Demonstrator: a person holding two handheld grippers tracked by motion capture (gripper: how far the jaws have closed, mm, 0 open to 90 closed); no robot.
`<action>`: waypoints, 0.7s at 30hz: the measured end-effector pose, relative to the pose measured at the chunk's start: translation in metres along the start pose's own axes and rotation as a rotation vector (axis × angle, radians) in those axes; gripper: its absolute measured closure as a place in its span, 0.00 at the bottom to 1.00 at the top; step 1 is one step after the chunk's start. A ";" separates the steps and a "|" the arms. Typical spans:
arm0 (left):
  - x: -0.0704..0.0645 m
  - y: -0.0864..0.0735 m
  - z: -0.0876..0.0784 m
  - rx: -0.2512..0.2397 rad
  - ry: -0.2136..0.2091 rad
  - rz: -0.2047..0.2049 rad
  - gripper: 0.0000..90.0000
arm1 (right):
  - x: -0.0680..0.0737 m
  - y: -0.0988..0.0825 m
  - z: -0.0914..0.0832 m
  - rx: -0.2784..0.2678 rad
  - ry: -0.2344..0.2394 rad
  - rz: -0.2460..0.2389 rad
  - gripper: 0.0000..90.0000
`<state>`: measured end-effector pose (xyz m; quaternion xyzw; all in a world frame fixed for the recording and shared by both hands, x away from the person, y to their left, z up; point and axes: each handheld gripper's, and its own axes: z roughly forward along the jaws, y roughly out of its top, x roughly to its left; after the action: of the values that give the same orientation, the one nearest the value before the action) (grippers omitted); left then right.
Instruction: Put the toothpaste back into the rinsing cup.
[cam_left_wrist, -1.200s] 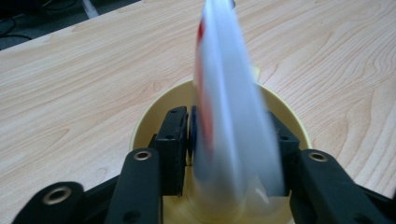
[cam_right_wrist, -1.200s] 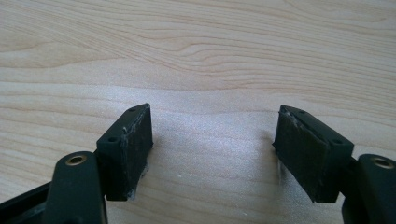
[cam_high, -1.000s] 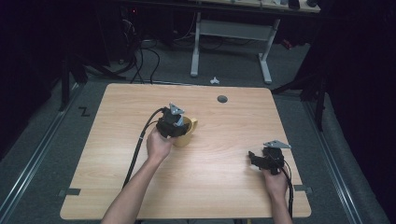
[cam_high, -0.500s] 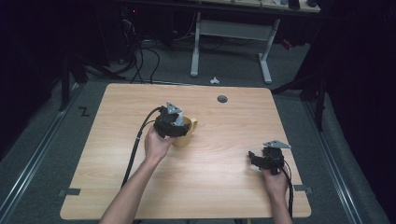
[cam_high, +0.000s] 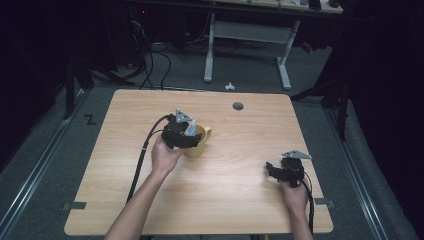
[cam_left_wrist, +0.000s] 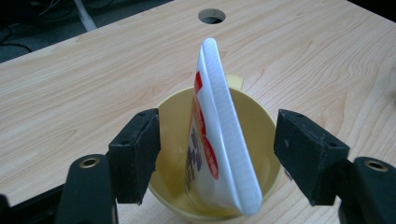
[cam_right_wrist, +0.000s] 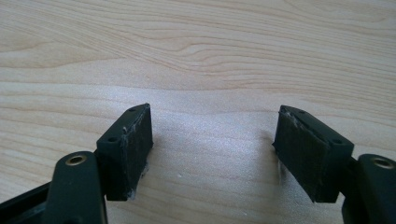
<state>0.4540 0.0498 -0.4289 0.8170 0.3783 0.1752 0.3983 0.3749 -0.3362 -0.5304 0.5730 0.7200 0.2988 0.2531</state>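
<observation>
Wooden table (cam_high: 125, 200) bearing yellow cup (cam_left_wrist: 261, 121) | left gripper (cam_left_wrist: 217, 154) jaws just opening, straddling white packet (cam_left_wrist: 224, 140) untouched | right gripper (cam_right_wrist: 212, 154) gaping, holding nothing

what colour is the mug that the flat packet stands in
Yellow plastic mug, holding a white packet with red print; best in the left gripper view.

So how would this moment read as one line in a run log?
left hand-held gripper: just opened, pads clear | white packet: standing in yellow cup | right hand-held gripper: open

The high view is looking forward and down over the whole bench (cam_high: 235, 200). The left gripper view is sitting close above the yellow cup (cam_left_wrist: 173, 116), which both are sharing; the right gripper view is facing bare wood closely.
</observation>
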 end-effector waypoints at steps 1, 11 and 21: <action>0.000 -0.001 -0.001 0.000 0.003 0.004 0.36 | 0.000 0.000 0.000 0.000 0.000 0.000 0.31; 0.002 -0.009 -0.011 -0.017 0.002 -0.014 0.36 | 0.000 0.000 0.000 0.000 0.000 0.000 0.31; 0.004 -0.015 -0.018 -0.029 -0.007 -0.025 0.36 | 0.000 0.000 0.000 0.001 0.000 0.001 0.31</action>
<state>0.4393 0.0679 -0.4297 0.8070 0.3845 0.1726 0.4137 0.3748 -0.3361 -0.5303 0.5735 0.7198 0.2987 0.2528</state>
